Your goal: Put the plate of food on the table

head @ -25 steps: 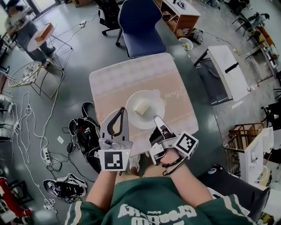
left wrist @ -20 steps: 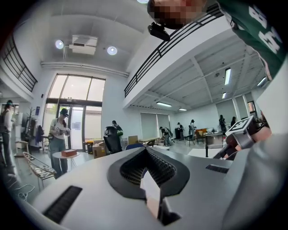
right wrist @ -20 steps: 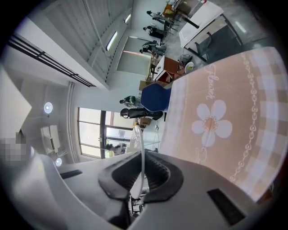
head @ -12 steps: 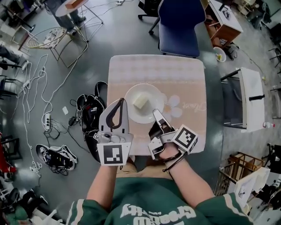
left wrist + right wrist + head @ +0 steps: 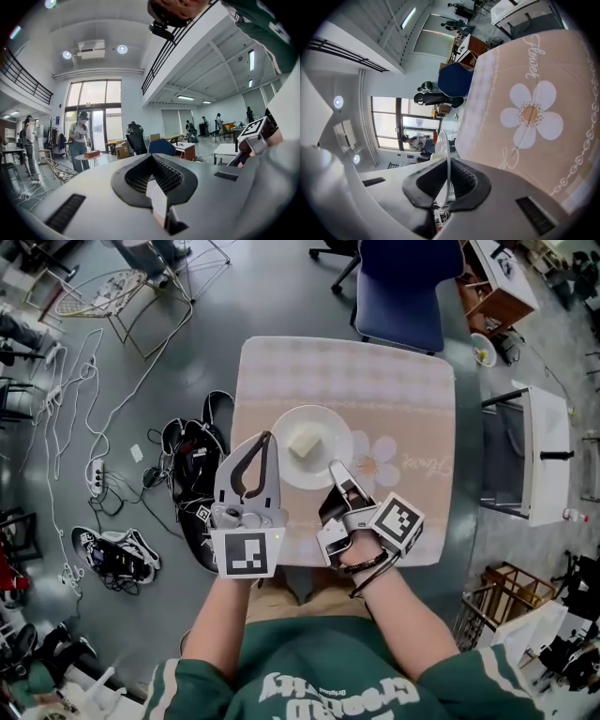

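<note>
The left tool [image 5: 268, 439] was clenched on the left rim of the white plate [image 5: 323, 421]. The plate hung low over the pink-clothed bench [image 5: 403, 390], and contact between them could not be made out. The plate held one pale block of food [image 5: 302, 443]. The right tool [image 5: 335, 468] gripped its near rim, jaws pinched.

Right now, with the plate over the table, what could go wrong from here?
The left gripper and right gripper pinch only the thin rim of the plate; it could slip or tip. The pale food block lies loose, so a tilt may slide it off. Whether the plate already rests on the tablecloth cannot be told; releasing too soon might drop it.
</note>
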Action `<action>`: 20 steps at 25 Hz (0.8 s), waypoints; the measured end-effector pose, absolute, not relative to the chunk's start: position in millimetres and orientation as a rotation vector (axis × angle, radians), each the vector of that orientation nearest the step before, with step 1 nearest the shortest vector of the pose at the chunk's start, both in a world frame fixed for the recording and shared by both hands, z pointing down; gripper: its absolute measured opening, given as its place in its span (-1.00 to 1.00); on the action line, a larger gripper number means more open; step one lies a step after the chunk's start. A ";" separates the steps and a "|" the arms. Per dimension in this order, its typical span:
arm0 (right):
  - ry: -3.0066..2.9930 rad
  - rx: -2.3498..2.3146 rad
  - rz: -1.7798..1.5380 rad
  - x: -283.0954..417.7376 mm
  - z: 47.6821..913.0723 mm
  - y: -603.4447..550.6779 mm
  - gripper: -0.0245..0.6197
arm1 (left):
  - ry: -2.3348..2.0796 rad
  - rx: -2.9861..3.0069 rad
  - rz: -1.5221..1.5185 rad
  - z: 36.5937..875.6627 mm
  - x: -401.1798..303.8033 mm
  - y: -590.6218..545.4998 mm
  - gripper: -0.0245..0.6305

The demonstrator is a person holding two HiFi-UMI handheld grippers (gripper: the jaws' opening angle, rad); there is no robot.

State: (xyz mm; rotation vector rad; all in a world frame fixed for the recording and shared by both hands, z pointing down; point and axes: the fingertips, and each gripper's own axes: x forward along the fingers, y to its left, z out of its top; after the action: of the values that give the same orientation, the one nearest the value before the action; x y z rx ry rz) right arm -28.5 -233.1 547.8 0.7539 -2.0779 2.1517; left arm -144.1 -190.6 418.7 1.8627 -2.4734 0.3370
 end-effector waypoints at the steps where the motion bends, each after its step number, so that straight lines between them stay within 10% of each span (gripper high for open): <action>1: -2.070 0.760 2.149 -31.1 551.0 -232.7 -0.85 | -2.468 1.859 0.337 422.7 -146.8 -191.0 -0.90; 20: -1.892 0.865 2.096 -83.0 655.2 -221.1 -0.85 | -2.442 1.708 0.342 492.6 -207.0 -171.5 -0.90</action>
State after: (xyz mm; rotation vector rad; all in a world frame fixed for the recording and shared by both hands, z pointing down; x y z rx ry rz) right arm -83.0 -221.1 655.2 0.8648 -1.8916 2.0962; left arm -207.0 -171.5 492.6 1.7080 -2.4420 0.3422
